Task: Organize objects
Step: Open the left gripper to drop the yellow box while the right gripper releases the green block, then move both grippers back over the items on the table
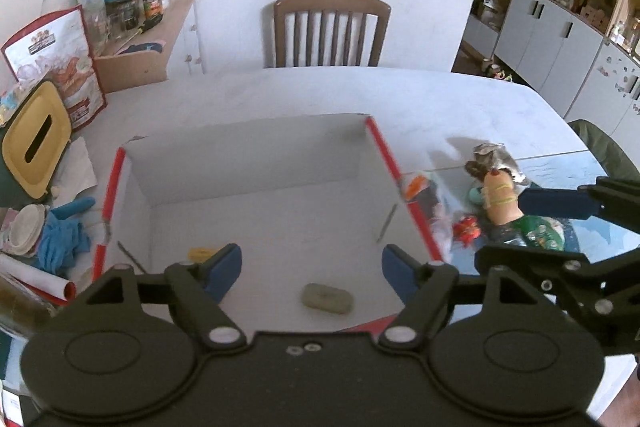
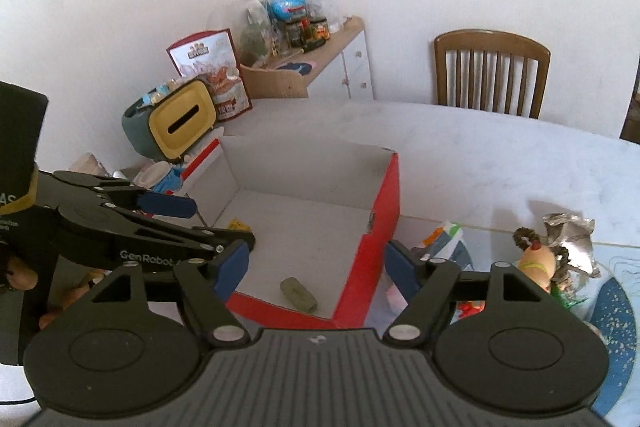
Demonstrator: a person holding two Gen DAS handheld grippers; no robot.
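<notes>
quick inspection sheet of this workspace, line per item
surface: pale table, a blue patterned mat at its right end
job's things: open red-and-white box holding a grey-green lump and a small yellow item; a pile of toys and packets lies on the table right of the box
clutter: yellow-fronted tissue box, snack bag, blue gloves left of the box
grippers: left gripper open over the box, empty; right gripper open, empty
cables: nothing seen
surroundings: wooden chair, side shelf with jars, cabinets
</notes>
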